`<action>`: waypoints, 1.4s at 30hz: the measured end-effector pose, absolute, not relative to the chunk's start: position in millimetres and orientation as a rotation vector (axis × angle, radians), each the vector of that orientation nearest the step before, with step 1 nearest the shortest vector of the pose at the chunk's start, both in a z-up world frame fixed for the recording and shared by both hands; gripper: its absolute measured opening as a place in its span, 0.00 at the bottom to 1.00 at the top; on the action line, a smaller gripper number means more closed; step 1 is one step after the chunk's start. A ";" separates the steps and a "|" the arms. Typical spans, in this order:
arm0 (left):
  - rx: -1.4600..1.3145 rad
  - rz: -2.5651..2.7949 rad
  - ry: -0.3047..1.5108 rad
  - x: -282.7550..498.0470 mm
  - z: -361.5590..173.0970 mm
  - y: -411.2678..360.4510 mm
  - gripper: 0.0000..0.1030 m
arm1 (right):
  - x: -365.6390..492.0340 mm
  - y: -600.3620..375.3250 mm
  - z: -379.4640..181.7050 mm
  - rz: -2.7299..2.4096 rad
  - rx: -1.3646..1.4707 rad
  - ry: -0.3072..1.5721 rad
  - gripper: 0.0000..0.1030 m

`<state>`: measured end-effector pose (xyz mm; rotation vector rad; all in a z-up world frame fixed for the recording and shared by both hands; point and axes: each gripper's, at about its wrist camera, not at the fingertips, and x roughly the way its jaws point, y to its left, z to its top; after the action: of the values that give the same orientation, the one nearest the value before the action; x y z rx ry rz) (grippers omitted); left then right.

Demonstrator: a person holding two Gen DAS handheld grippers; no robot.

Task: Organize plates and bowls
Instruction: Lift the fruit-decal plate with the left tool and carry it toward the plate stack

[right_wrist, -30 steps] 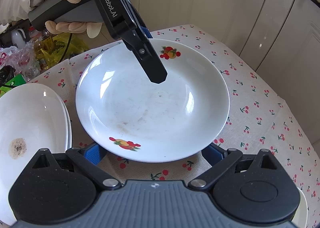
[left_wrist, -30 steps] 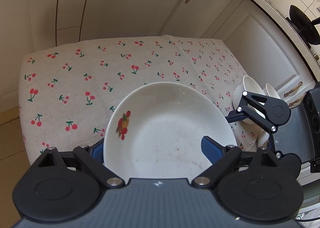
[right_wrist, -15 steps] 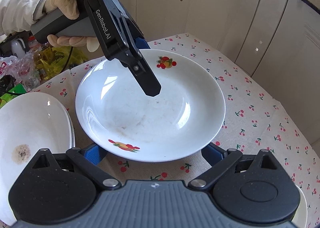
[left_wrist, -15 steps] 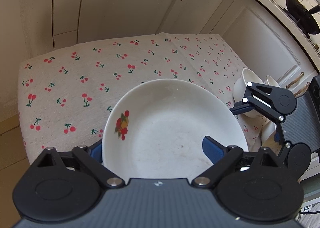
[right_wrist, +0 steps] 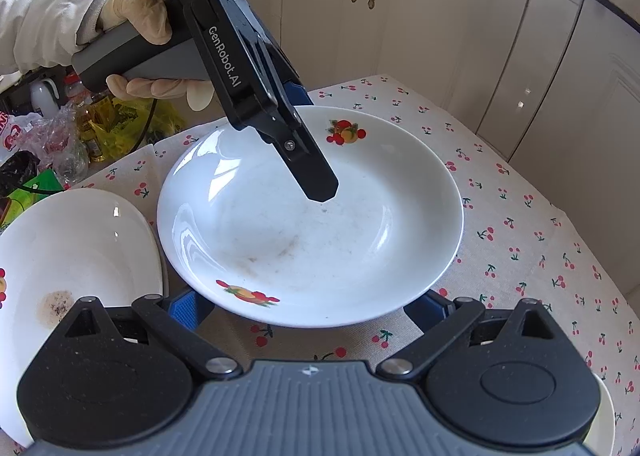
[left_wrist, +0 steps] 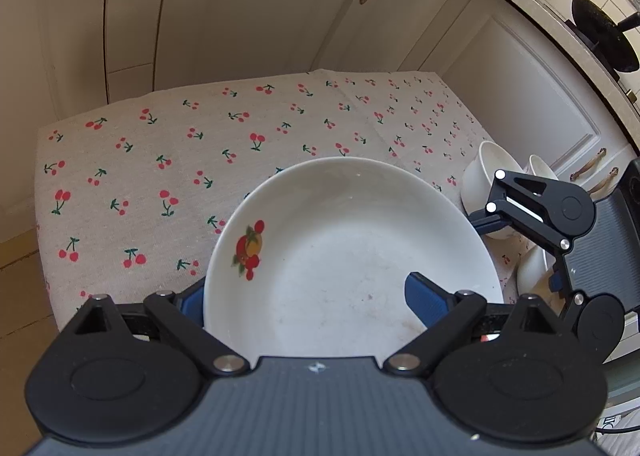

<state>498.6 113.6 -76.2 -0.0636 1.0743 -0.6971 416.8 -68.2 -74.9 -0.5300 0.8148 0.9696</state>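
A white deep plate [left_wrist: 352, 256] with fruit prints is held above the cherry-print tablecloth [left_wrist: 192, 160]. My left gripper [left_wrist: 304, 296] is shut on its rim, one finger over the inside and one beneath. In the right wrist view the same plate [right_wrist: 360, 232] hangs from the left gripper [right_wrist: 316, 180]. My right gripper [right_wrist: 308, 308] is open, its blue fingers [right_wrist: 188, 308] spread below the plate's near edge, not touching it. A stack of white plates [right_wrist: 80, 256] with a brown stain lies at the left.
White bowls [left_wrist: 492, 172] stand on the table's right side beside the right gripper [left_wrist: 532, 208]. White cabinets [right_wrist: 440, 36] surround the table. Bags and bottles [right_wrist: 60, 128] sit beyond the table's left end. A black pan [left_wrist: 600, 36] rests on the counter.
The left gripper has lifted the plate a little higher and tilted it. The right gripper has stayed open below the plate's near edge.
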 end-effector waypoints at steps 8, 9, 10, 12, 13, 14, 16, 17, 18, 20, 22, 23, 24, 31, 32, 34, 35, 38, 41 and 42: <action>-0.049 -0.691 1.051 491.7 -60.8 108.9 0.92 | 412.1 -74.9 -61.2 0.965 -0.513 0.791 0.98; -0.046 -0.689 1.048 490.4 -58.7 107.9 0.92 | 410.5 -75.4 -59.4 0.963 -0.515 0.786 0.98; -0.042 -0.688 1.046 488.8 -56.0 106.6 0.92 | 408.8 -76.0 -57.5 0.961 -0.515 0.781 0.98; -0.041 -0.688 1.043 485.8 -52.0 105.5 0.92 | 405.4 -77.6 -53.8 0.959 -0.513 0.777 0.98; -0.040 -0.688 1.041 483.8 -49.1 104.7 0.92 | 403.7 -78.6 -51.9 0.958 -0.510 0.775 0.98; -0.038 -0.688 1.039 481.4 -46.5 103.5 0.92 | 401.8 -79.4 -50.1 0.957 -0.508 0.773 0.98; -0.033 -0.688 1.033 474.9 -40.6 101.7 0.92 | 397.6 -81.4 -46.2 0.955 -0.506 0.771 0.98; -0.032 -0.687 1.029 471.3 -38.0 100.9 0.92 | 394.2 -82.4 -43.7 0.955 -0.506 0.767 0.98; -0.029 -0.685 1.028 467.3 -35.2 99.8 0.92 | 390.9 -83.6 -41.4 0.955 -0.505 0.763 0.98; -0.020 -0.682 1.025 458.6 -29.6 98.1 0.92 | 382.5 -86.0 -36.6 0.958 -0.503 0.756 0.98; -0.015 -0.678 1.024 449.3 -24.7 96.8 0.92 | 373.9 -87.4 -31.7 0.961 -0.502 0.752 0.98; -0.015 -0.676 1.023 444.6 -22.5 96.6 0.92 | 369.3 -88.3 -29.5 0.962 -0.502 0.749 0.98; -0.015 -0.674 1.023 439.9 -20.5 96.4 0.92 | 364.6 -89.2 -27.4 0.963 -0.502 0.747 0.98; -0.015 -0.658 1.018 403.1 -9.7 98.0 0.92 | 329.0 -89.3 -18.1 0.973 -0.480 0.739 0.98; -0.015 -0.655 1.016 397.5 -9.1 98.6 0.92 | 323.8 -89.4 -17.5 0.975 -0.477 0.739 0.98; -0.015 -0.649 1.017 386.9 -9.2 99.0 0.92 | 313.7 -89.3 -16.8 0.979 -0.471 0.740 0.98; -0.016 -0.648 1.018 381.4 -9.2 99.3 0.92 | 308.3 -89.0 -16.8 0.981 -0.469 0.740 0.98; -0.014 -0.642 1.016 366.2 -8.6 98.7 0.92 | 292.4 -89.2 -16.9 0.984 -0.462 0.742 0.98; -0.014 -0.645 1.013 352.6 -8.8 98.0 0.92 | 278.7 -90.7 -17.3 0.983 -0.452 0.744 0.98; -0.014 -0.647 1.012 348.7 -8.8 97.6 0.92 | 274.4 -91.2 -17.3 0.982 -0.451 0.744 0.98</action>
<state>348.7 97.6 -8.8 -0.0139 1.0118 -0.6471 274.4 -91.2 -17.3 -0.4512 0.7437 0.9818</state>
